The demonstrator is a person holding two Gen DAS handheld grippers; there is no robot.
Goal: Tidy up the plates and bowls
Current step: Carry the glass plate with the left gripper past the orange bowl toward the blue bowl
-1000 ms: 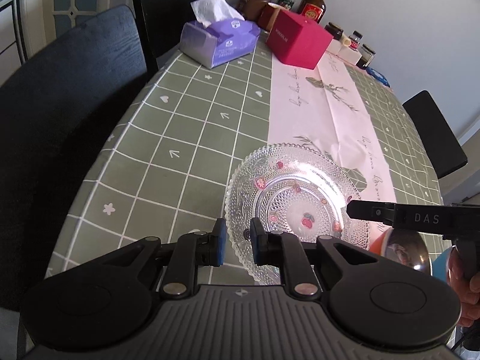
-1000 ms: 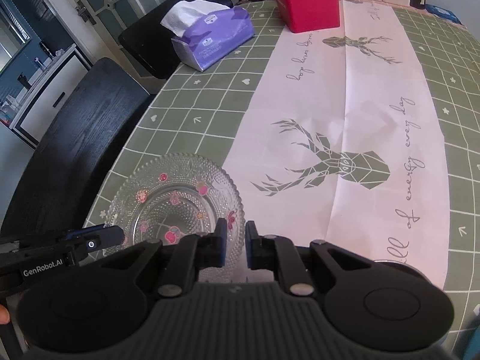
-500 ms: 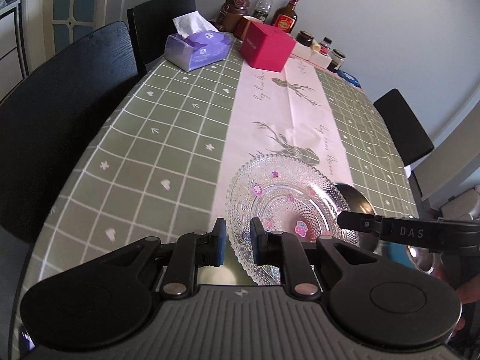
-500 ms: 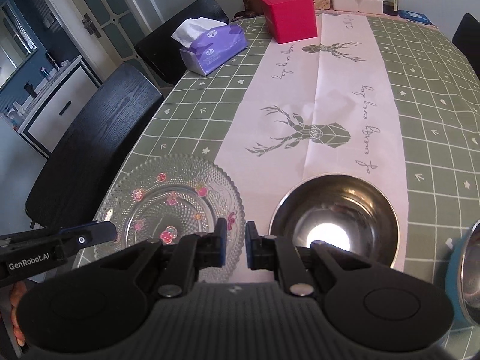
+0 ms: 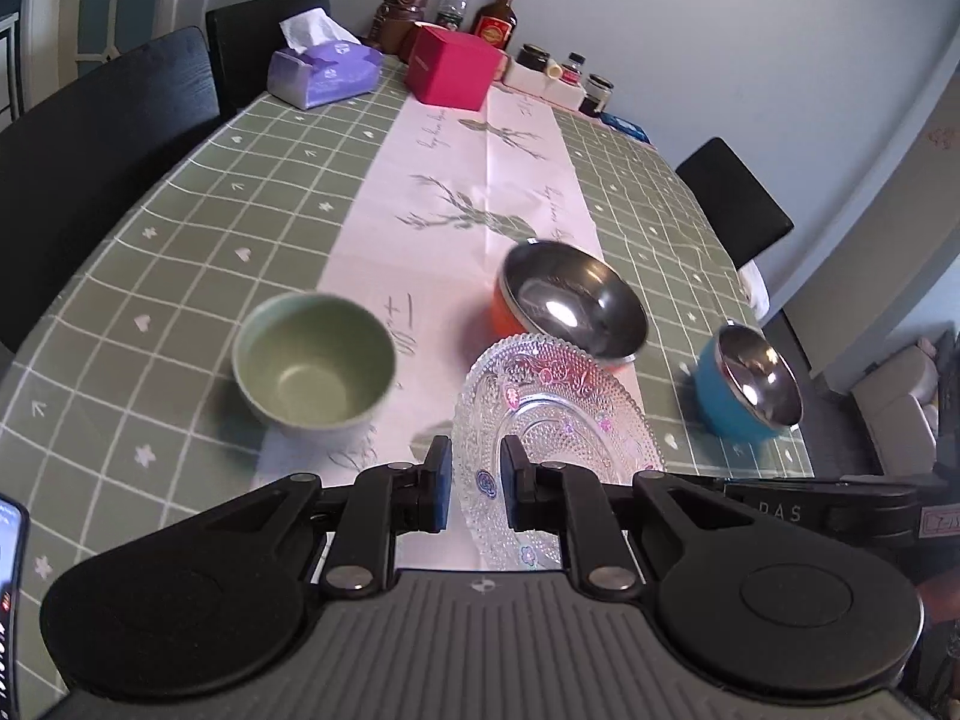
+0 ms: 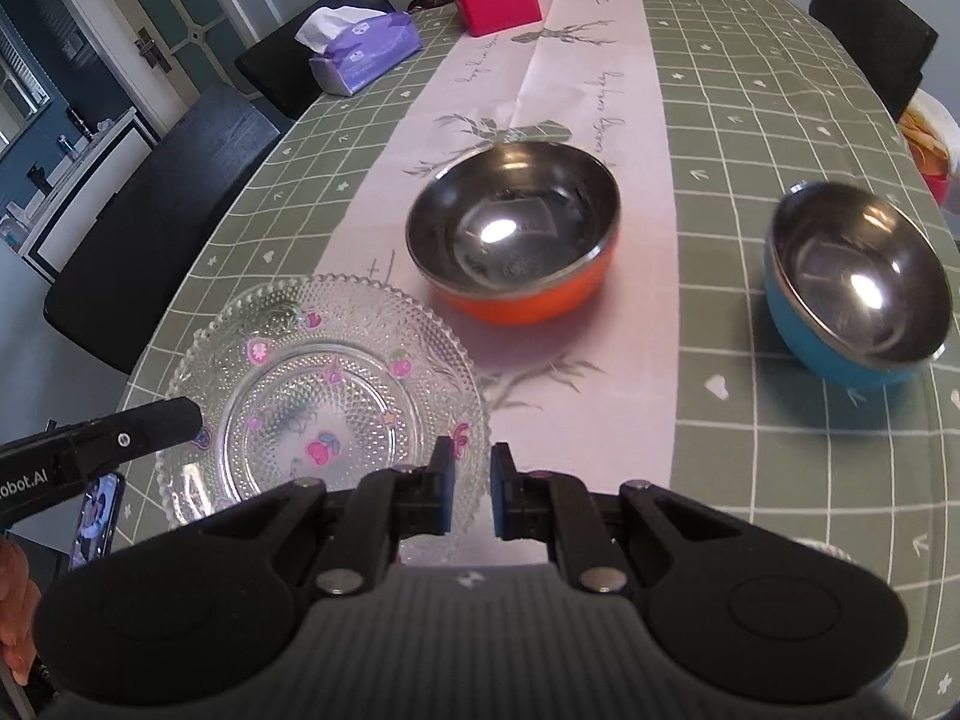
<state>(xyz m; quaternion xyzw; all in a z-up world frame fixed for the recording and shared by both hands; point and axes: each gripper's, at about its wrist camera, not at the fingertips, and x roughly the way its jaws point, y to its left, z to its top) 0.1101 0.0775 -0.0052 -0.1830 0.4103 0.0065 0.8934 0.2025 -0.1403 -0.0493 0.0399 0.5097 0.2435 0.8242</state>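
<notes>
Pinched in the narrow jaws of the left gripper (image 5: pixel 474 492): the near rim of the glass plate (image 5: pixel 558 408), tilted and seemingly carried clear of the table (image 5: pixel 180 228), though contact at its hidden edge cannot be ruled out. Nipped likewise by the right gripper (image 6: pixel 472 495) at the plate's opposite rim, jaws drawn in on the beaded edge. Judged mid-carry: plate in transit toward a resting spot, bowls not yet gathered. Next move, by that reading: lowering the plate level onto bare cloth short of the bowls, easing both grips off together, no sliding of brittle glass against steel. Just beyond the plate, an orange bowl (image 6: pixel 516 234); left of the plate, a green bowl (image 5: pixel 312 360); right of the plate and apart from it, a blue bowl (image 6: pixel 858 288). Far beyond the plate, at the table's end, a tissue box (image 5: pixel 324 75) and a red box (image 5: pixel 453 72). Tally: one plate, three bowls, all upright, none stacked.
</notes>
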